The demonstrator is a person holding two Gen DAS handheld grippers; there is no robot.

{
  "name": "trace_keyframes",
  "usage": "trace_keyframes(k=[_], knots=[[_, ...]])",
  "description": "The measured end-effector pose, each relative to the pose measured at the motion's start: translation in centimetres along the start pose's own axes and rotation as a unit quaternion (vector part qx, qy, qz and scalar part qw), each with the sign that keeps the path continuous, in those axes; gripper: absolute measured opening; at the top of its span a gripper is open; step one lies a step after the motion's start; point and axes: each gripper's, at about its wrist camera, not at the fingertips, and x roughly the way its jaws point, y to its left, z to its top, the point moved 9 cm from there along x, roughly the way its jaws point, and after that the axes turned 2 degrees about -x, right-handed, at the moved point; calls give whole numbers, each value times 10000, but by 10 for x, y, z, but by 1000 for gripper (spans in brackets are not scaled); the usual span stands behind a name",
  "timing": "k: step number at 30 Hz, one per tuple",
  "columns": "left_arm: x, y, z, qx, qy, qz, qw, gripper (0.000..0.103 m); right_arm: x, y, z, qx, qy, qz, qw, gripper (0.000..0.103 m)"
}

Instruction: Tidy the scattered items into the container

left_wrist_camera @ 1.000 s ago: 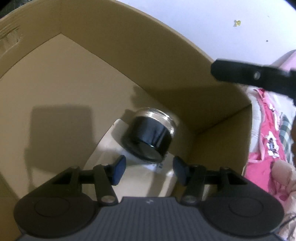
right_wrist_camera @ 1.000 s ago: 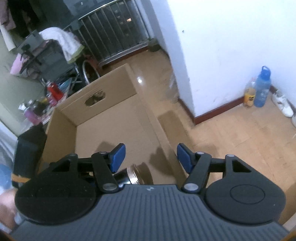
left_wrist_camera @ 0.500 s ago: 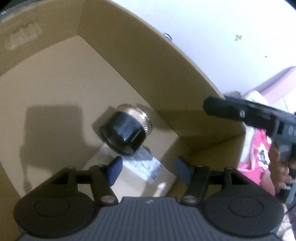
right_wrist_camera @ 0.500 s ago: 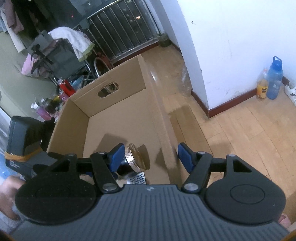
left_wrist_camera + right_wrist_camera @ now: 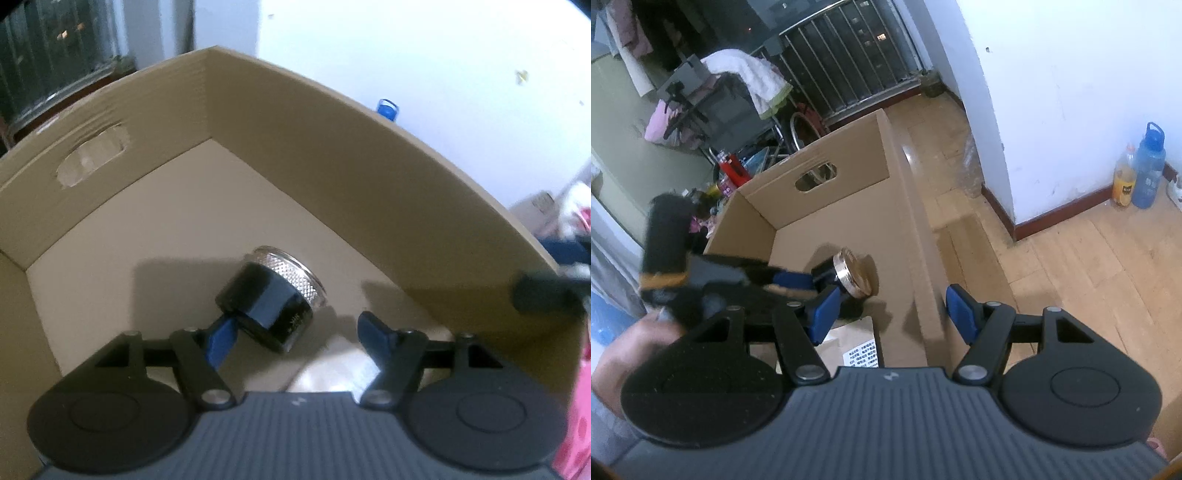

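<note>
Cardboard box [image 5: 295, 155] stands open-topped on the wooden floor [image 5: 1089, 266], its walls high on all sides, with much bare bottom around the one item. Black jar with a knurled metal lid [image 5: 271, 301] lies on its side on the box bottom, beside a white printed label [image 5: 862, 354]. Left hand-held gripper [image 5: 295, 338] reaches down inside, fingers spread wide, released; left pad just beside the jar, contact unclear. Right hand-held gripper [image 5: 890, 312] hovers above the box's right wall, spread wide, holding nothing.
</note>
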Motion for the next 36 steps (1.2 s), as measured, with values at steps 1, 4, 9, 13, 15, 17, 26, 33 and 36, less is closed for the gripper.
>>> trace_keyframes(k=[1, 4, 9, 13, 15, 17, 26, 33, 36], knots=[[10, 3, 5, -158, -6, -30, 9999, 70, 0, 0, 0, -16, 3, -10, 10000, 65], [26, 13, 10, -633, 107, -206, 9977, 63, 0, 2, 0, -75, 24, -25, 10000, 65], [36, 26, 8, -1205, 90, -355, 9920, 6, 0, 2, 1, -106, 32, -42, 9999, 65], [36, 35, 6, -1722, 26, -892, 9810, 1, 0, 4, -1, -171, 31, -64, 9998, 65], [31, 38, 5, -1505, 2, -593, 9868, 10, -1, 2, -1, -150, 41, -57, 9999, 64], [21, 34, 9, -1266, -195, -431, 9908, 43, -1, 1, 0, -110, 44, -51, 9999, 64], [9, 48, 65, -106, -828, 796, 9933, 93, 1, 4, 1, -192, 28, -120, 9997, 65], [57, 87, 79, -938, -214, 801, 9921, 7, 3, 3, -1, -157, -50, -173, 9997, 64], [49, 90, 70, -1202, -373, 615, 9901, 0, 5, 7, -3, -357, -48, -301, 9989, 64]])
